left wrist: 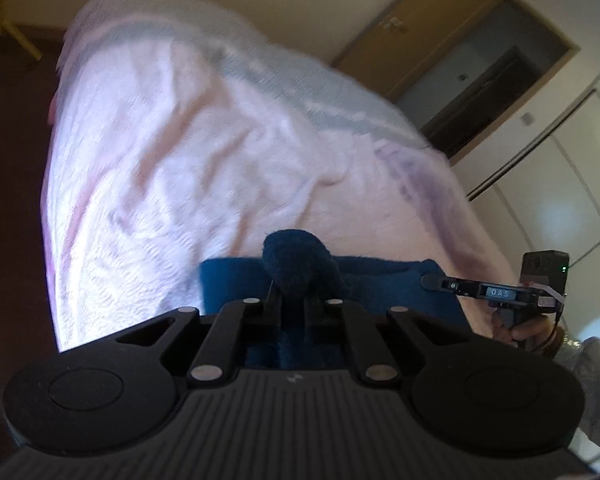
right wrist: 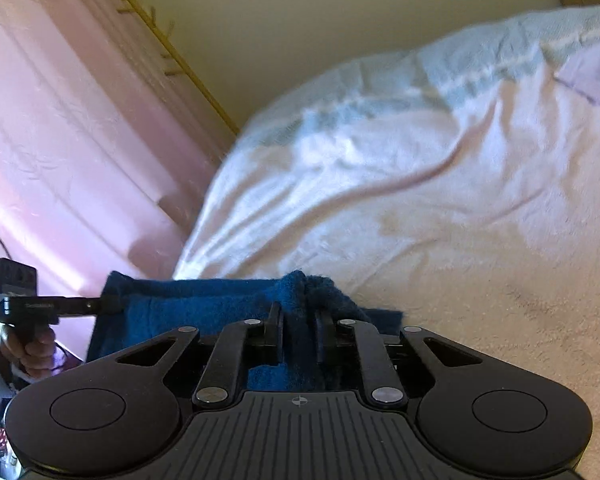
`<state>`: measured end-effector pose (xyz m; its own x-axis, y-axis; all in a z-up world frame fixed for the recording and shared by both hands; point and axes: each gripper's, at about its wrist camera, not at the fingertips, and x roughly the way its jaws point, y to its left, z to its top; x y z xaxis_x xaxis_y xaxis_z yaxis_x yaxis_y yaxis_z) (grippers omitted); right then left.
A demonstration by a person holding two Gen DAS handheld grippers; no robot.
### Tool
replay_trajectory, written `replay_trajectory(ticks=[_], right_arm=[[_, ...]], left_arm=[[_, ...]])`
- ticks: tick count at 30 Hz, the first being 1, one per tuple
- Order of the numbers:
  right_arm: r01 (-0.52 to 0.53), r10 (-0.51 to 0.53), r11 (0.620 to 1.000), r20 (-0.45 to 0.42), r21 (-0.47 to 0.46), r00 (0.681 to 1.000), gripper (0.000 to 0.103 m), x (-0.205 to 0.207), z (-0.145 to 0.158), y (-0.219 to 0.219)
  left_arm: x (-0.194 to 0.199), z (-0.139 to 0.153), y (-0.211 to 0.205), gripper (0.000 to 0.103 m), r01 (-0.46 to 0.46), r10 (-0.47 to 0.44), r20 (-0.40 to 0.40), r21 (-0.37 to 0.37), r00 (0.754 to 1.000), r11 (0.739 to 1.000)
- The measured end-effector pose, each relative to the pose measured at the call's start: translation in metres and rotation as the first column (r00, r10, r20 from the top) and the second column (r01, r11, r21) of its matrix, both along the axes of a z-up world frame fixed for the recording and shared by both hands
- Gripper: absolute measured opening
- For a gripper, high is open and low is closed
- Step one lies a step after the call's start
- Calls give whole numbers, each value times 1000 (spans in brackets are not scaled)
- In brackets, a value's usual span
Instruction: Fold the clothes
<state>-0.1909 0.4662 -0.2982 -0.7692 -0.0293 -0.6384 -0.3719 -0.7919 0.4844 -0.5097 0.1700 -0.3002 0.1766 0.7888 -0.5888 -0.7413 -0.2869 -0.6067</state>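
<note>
left gripper (left wrist: 294, 300): nearly closed, pinching a bunched corner of the towel (left wrist: 380, 280). The fabric wad bulges out above the fingertips, so the bite looks deep, not just on the hem.
right gripper (right wrist: 300, 320): also narrow, clamped on the opposite corner. A fold of blue cloth sits between the fingers (right wrist: 275, 320) and spills over them.
towel: dark blue terry, stretched between the two grippers and held just above the bed (right wrist: 480, 240). The top edge runs roughly straight from one grip to the other; the rest hangs below, mostly hidden by the gripper bodies.
why two corners: my read is that holding both ends of one edge keeps it taut and square, so the hanging part drapes flat for a clean fold.
why low over bed: probably so the free end can be laid on the bedspread and the held edge brought over it.
bed: pinkish-white textured cover, wrinkled, with a pale blue striped band at the far end. It serves as the folding surface.
cross-view: the right gripper (left wrist: 436, 282) shows in the left camera at the towel's right end, with a hand (left wrist: 516, 330) on its handle. The left gripper (right wrist: 108, 304) shows in the right camera at the towel's left end, also with a hand (right wrist: 32, 346) on it.
progress: early. The towel looks single-layer; no finished fold is visible.
risk: the thick terry could slip if one side pulls harder, which would skew the edge.
</note>
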Motion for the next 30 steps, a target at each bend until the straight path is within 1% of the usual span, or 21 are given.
replay_trajectory(ticks=[1, 2, 4, 6, 7, 9, 10, 11, 12, 13, 15, 17, 19, 20, 22, 25, 27, 29, 30], right_arm=[[-1, 1, 1000, 37, 5, 999, 12, -6, -8, 1], [10, -10, 1000, 44, 2, 999, 12, -9, -12, 2], [45, -45, 999, 33, -9, 998, 12, -11, -17, 5], [65, -65, 998, 41, 2, 997, 12, -13, -23, 6], [73, -73, 997, 47, 10, 996, 13, -15, -27, 7], [91, -89, 996, 89, -18, 992, 13, -23, -43, 8], [111, -106, 993, 101, -49, 989, 17, -27, -51, 9], [127, -120, 989, 103, -70, 987, 19, -27, -53, 10], [140, -131, 987, 103, -83, 986, 29, -27, -51, 12], [157, -146, 982, 110, -102, 983, 45, -25, -46, 15], [199, -187, 975, 120, -96, 975, 59, -14, -32, 18], [247, -237, 965, 109, -89, 965, 59, 5, -16, 18], [316, -307, 941, 89, -118, 948, 60, 31, -2, 16], [347, -339, 928, 78, -134, 938, 60, 45, 4, 13], [387, -379, 907, 77, -166, 922, 61, 71, 11, 1], [418, -405, 878, 102, -234, 908, 61, 91, 8, -21], [429, -415, 854, 111, -293, 903, 61, 96, 1, -37], [437, -427, 837, 107, -329, 898, 61, 95, -7, -50], [443, -437, 831, 97, -336, 894, 60, 93, -10, -55]], left_arm=[[-2, -5, 4, 7, -7, 7, 5, -20, 1000, 1000], [-4, -7, 6, 7, -16, 16, 10, -18, 1000, 1000], [-6, -7, 9, 7, -22, 22, -8, -3, 1000, 1000], [-8, -10, 14, 7, -22, 21, -30, -12, 999, 1000], [-8, -18, 17, 9, -31, 29, -38, -39, 999, 999], [-8, -34, 23, 10, -51, 46, -55, -93, 997, 994], [-8, -42, 26, 10, -61, 57, -43, -122, 997, 991], [-8, -48, 30, 10, -76, 74, -15, -142, 997, 987], [-8, -47, 32, 11, -84, 84, -4, -147, 996, 986], [-8, -42, 32, 13, -75, 76, 1, -149, 997, 986], [-8, -34, 31, 15, -61, 64, 14, -150, 998, 987], [-10, -26, 22, 18, -60, 69, 54, -147, 996, 987], [-12, -20, 9, 23, -78, 91, 79, -159, 993, 984], [-10, -16, 1, 24, -84, 101, 93, -165, 991, 983], [-6, -9, -18, 32, -96, 119, 120, -180, 986, 979], [6, -5, -45, 39, -113, 152, 175, -213, 973, 971], [19, -10, -59, 40, -107, 164, 234, -239, 958, 965], [33, -16, -63, 39, -97, 168, 262, -266, 950, 959], [39, -20, -64, 36, -85, 160, 278, -263, 947, 961]])
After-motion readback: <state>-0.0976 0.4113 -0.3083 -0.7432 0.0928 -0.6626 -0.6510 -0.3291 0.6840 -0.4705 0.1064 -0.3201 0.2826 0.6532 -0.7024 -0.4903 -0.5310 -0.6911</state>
